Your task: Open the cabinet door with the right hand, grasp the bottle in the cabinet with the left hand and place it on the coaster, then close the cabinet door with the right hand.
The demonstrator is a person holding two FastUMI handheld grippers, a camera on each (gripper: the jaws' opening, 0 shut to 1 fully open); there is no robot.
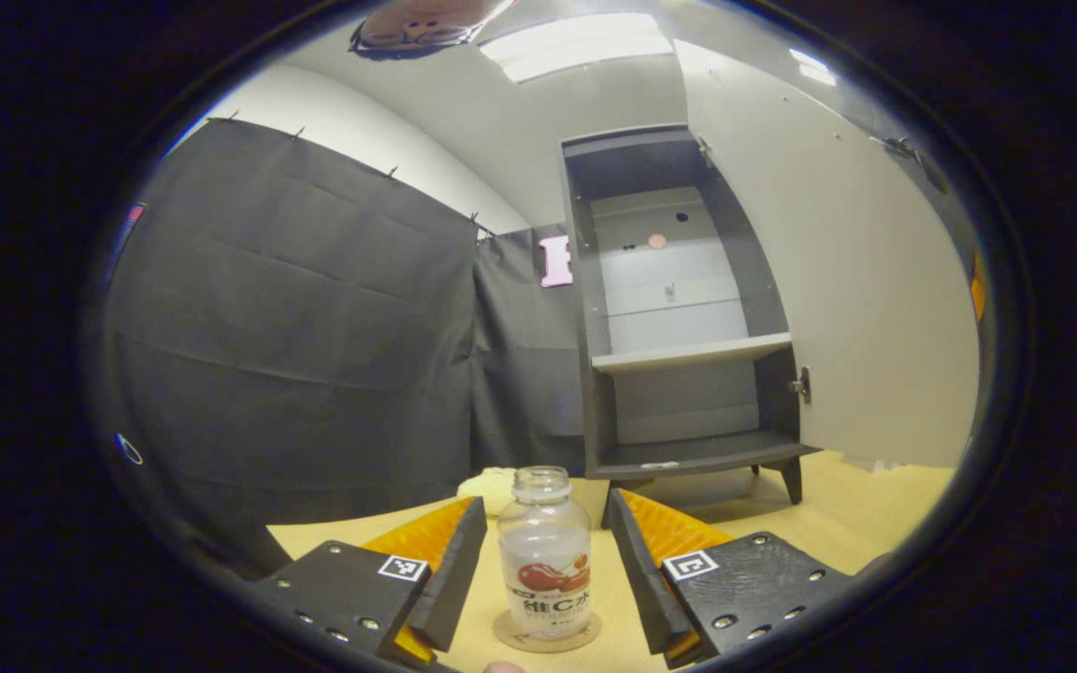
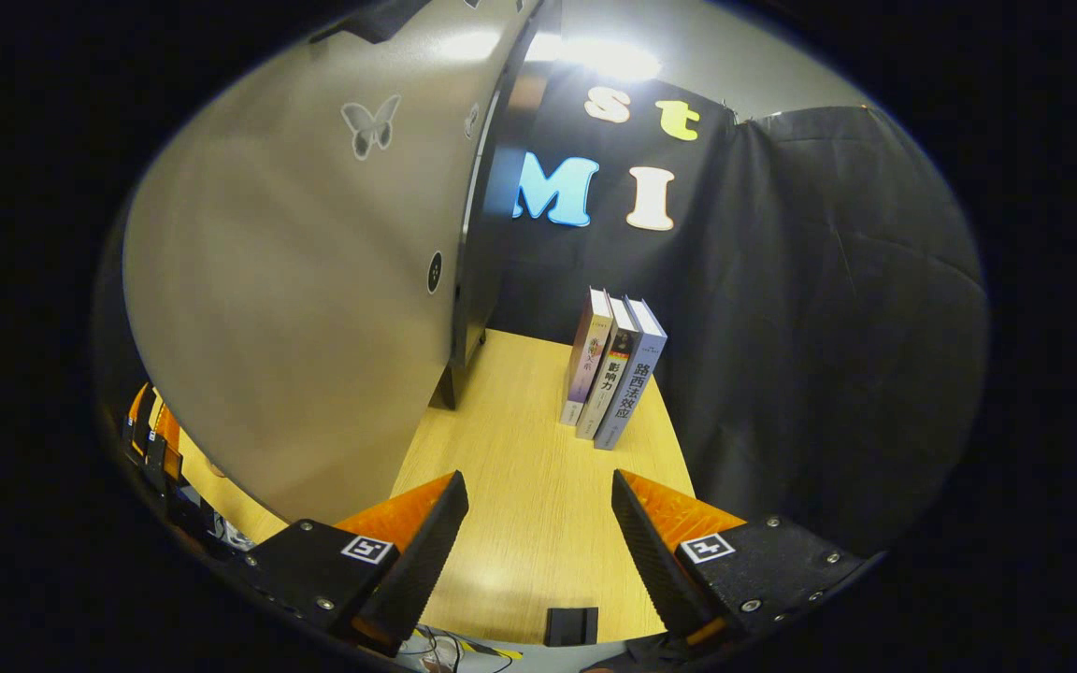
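In the left gripper view a clear bottle (image 1: 545, 551) with no cap stands upright on a round coaster (image 1: 546, 632) on the wooden table. My left gripper (image 1: 546, 533) is open, its fingers either side of the bottle with gaps to it. Behind stands the dark cabinet (image 1: 679, 308), its shelves bare, and its pale door (image 1: 866, 271) swung wide to the right. In the right gripper view my right gripper (image 2: 538, 514) is open over the table with nothing between its fingers. The cabinet door (image 2: 314, 280) looms to its left, outer face toward me.
Three books (image 2: 611, 369) stand upright on the table (image 2: 538, 467) near the black cloth wall, right of the cabinet. A pale yellow object (image 1: 490, 486) lies behind the bottle. A small black block (image 2: 571, 624) sits at the table's near edge.
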